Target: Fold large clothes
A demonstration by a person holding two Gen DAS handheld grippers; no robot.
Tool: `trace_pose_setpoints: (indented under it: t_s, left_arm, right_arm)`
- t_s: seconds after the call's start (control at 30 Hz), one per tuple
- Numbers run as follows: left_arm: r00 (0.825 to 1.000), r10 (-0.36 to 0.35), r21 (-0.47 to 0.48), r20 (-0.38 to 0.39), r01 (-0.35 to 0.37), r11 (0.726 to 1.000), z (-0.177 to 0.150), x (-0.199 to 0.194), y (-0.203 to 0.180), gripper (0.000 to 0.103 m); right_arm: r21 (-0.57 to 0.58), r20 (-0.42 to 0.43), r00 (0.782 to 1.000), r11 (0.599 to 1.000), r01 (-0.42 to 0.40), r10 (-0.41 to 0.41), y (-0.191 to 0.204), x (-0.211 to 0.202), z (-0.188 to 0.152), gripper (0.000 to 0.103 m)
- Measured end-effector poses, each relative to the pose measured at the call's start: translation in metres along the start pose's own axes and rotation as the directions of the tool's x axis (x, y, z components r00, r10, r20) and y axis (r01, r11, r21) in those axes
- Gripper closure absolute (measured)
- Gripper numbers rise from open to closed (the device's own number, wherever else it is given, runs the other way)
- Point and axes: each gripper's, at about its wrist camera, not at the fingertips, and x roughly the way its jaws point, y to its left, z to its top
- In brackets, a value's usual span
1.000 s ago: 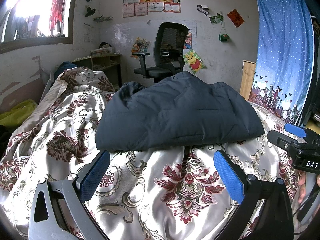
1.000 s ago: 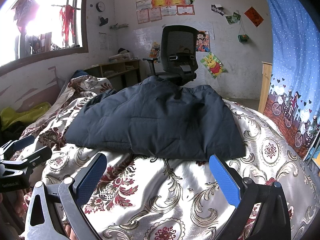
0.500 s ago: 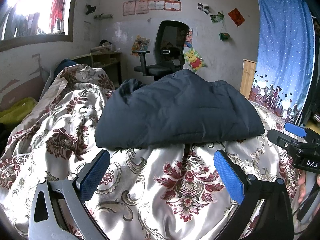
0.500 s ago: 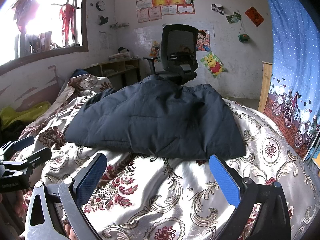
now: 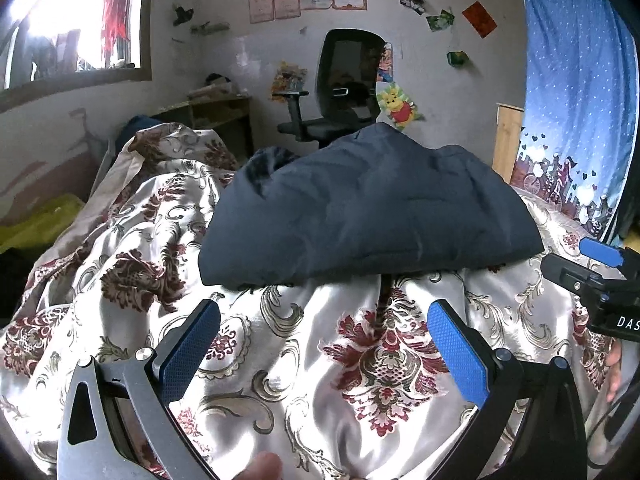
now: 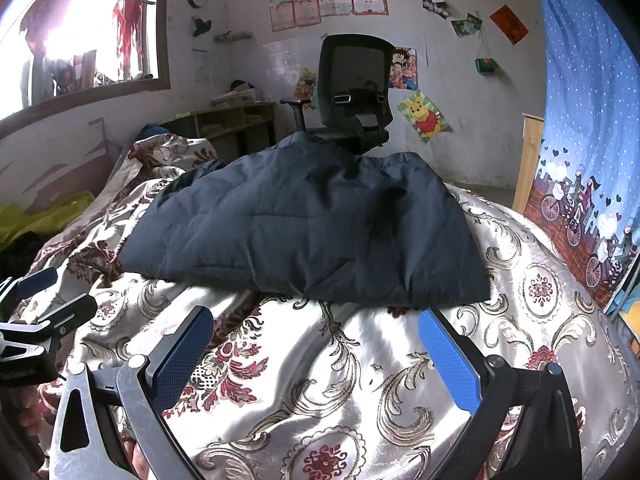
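A patterned satin bedspread (image 5: 360, 360) covers the bed; a dark padded jacket (image 6: 312, 232) lies on it, looking soft, bulky, probably slippery. Grip its near hem corners. The left gripper (image 5: 324, 344) and right gripper (image 6: 316, 344) hover spread, empty.

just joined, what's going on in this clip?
A person holds a two-finger gripper in each hand over a bed with a floral satin quilt. A dark navy padded jacket lies folded in a compact bundle on the quilt. The left gripper and the right gripper are both open and empty, short of the jacket's near edge and touching nothing. An office chair stands behind the bed.
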Motion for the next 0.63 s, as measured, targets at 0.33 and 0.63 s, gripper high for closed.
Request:
trace_pose_setpoints:
  t_s: [0.33, 0.63]
  left_arm:
    - [1.0, -0.01, 0.001, -0.015, 0.01, 1.0, 0.001, 0.0048, 0.0031, 0.001]
    - [0.999, 0.007, -0.005, -0.04, -0.007, 1.0, 0.0002, 0.0096, 0.006, 0.001]
  right_arm:
    - [-0.001, -0.001, 1.0, 1.0, 0.0, 0.0, 0.0009, 0.0011, 0.0004, 0.0]
    - [-0.005, -0.011, 1.0, 1.0, 0.002, -0.002, 0.0006, 0.0025, -0.0038, 0.0]
